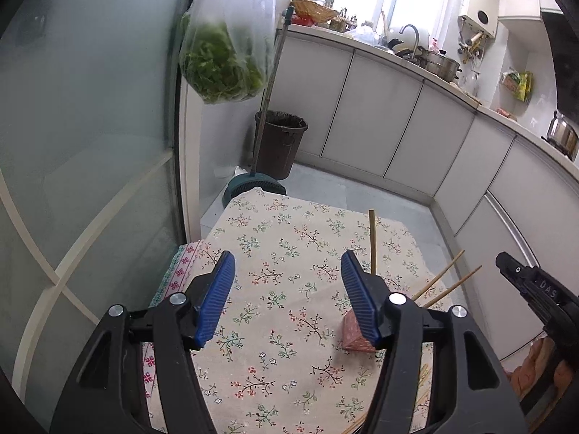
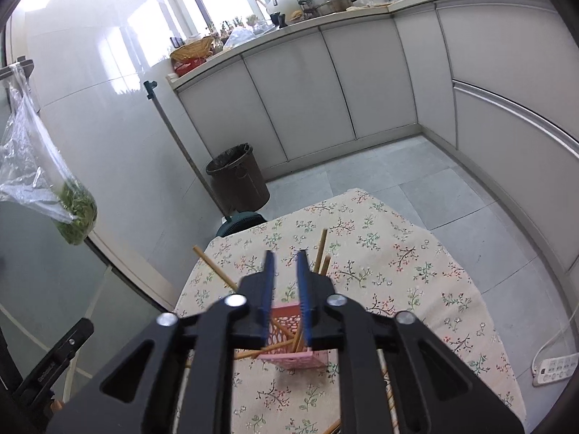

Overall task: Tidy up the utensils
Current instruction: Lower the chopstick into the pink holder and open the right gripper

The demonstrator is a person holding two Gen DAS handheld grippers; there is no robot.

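From the left wrist, the left gripper (image 1: 287, 298) is seen spread wide and empty above the floral tablecloth (image 1: 275, 253). The pink basket (image 1: 353, 336) is partly hidden behind its right finger, at about four o'clock from the gap. Three chopsticks (image 1: 372, 242) are seen rising out of it toward twelve and two o'clock. More chopsticks (image 1: 421, 374) appear to lie flat on the cloth at five o'clock, largely covered by the gripper body. The right gripper's tip (image 1: 521, 278) is seen at three o'clock. A loose stick is judged the next thing to be fetched; it is best pinched near its middle and lifted level.

From the right wrist, the right gripper (image 2: 286, 282) is held directly over the pink basket (image 2: 289, 356), its blue pads narrowed to a small gap with nothing visibly between them. Chopsticks (image 2: 213, 267) lean out toward ten and one o'clock, so any new stick should be lowered steeply between them. The light basket may be tipped by a sideways push. Loose chopsticks (image 2: 331, 426) remain at six o'clock. A bin (image 2: 237, 179), a bag of greens (image 2: 77, 213) and a power strip (image 2: 553, 365) stand well apart.
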